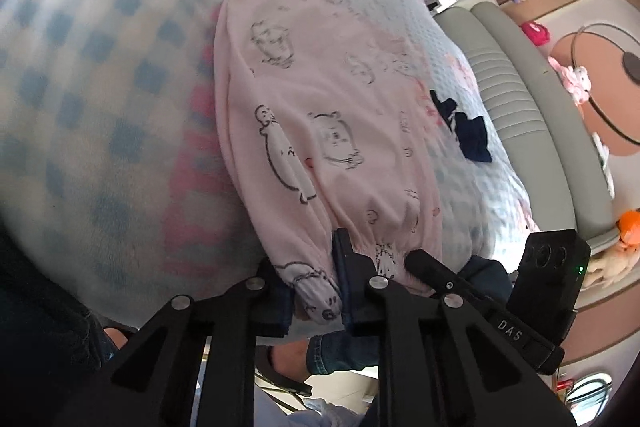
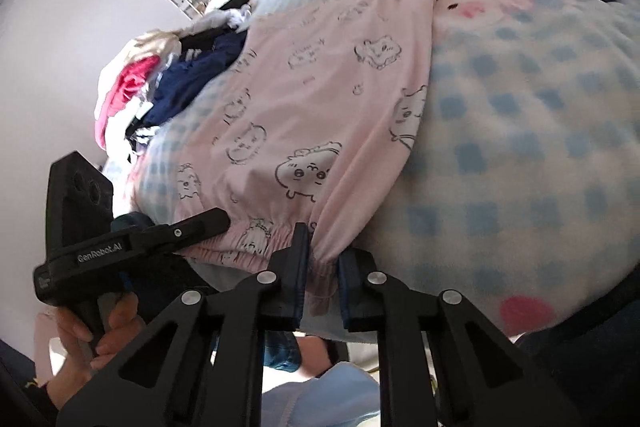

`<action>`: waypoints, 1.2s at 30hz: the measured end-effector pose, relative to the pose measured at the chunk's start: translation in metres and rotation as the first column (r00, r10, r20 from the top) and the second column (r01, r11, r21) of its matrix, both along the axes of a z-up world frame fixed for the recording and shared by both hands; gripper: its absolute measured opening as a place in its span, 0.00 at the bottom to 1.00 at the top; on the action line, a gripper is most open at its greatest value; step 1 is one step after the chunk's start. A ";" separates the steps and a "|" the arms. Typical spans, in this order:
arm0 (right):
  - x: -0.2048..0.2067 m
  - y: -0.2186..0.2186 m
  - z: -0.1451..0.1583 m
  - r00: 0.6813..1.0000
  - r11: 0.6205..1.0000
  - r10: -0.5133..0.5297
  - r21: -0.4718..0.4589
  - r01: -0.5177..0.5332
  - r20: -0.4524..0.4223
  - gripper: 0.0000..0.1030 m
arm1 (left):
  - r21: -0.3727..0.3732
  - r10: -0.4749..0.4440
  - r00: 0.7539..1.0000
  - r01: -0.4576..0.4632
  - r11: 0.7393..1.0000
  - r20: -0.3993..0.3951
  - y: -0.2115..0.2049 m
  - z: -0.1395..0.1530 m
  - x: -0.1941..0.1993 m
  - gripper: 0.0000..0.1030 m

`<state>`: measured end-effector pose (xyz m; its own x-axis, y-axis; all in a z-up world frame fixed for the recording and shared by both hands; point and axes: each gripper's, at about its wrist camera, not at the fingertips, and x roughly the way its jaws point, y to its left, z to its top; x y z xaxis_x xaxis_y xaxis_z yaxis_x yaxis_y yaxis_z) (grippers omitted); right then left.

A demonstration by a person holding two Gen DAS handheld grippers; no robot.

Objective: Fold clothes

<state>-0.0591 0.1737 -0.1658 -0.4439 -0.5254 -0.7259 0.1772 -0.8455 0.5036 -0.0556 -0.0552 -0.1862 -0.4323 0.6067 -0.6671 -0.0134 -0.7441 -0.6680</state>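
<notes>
Both fisheye views ride on the grippers, looking forward and down along the fingers, very near the bed (image 1: 100, 75). Left view faces toward a grey headboard (image 1: 516, 75); right view toward a clothes pile (image 2: 160, 79). Shared: pink trousers (image 1: 320, 115) and checked blanket (image 2: 520, 147).

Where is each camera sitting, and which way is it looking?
Left wrist view: sits on the left claw, looking down along its fingers at the pink cartoon-print cotton garment on the blue-checked fleece blanket; the right claw shows beside it.
Right wrist view: sits on the right claw, facing the same garment; the left claw and a hand show.
Shared: garment, blanket, both claws pinching the elastic waistband.
</notes>
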 end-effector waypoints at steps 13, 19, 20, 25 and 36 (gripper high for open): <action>0.035 0.017 0.023 1.000 0.998 0.013 -0.063 -0.015 -0.027 0.11 | -0.002 -0.046 0.997 0.046 0.999 -0.057 -0.011 0.025 0.032 0.17; 0.044 0.017 0.030 0.998 0.999 0.037 -0.028 -0.038 -0.047 0.11 | -0.015 -0.070 0.995 0.069 0.997 -0.064 -0.014 0.030 0.037 0.17; 0.043 0.016 0.027 0.999 0.999 0.034 -0.023 -0.035 -0.037 0.11 | -0.015 -0.071 0.996 0.070 0.997 -0.058 -0.013 0.029 0.036 0.17; 0.037 0.012 0.020 1.000 1.000 0.029 -0.006 -0.029 -0.008 0.11 | -0.016 -0.085 0.995 0.084 0.996 -0.055 -0.011 0.029 0.033 0.17; -0.003 0.011 0.056 0.993 0.998 0.066 0.010 -0.066 -0.093 0.12 | -0.007 -0.111 0.985 0.112 0.994 -0.134 -0.008 0.065 -0.010 0.17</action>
<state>-0.0625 0.1845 -0.1100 -0.4742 -0.5510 -0.6867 0.2788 -0.8338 0.4765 -0.0661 -0.0637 -0.1210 -0.4476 0.6567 -0.6070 -0.1858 -0.7322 -0.6552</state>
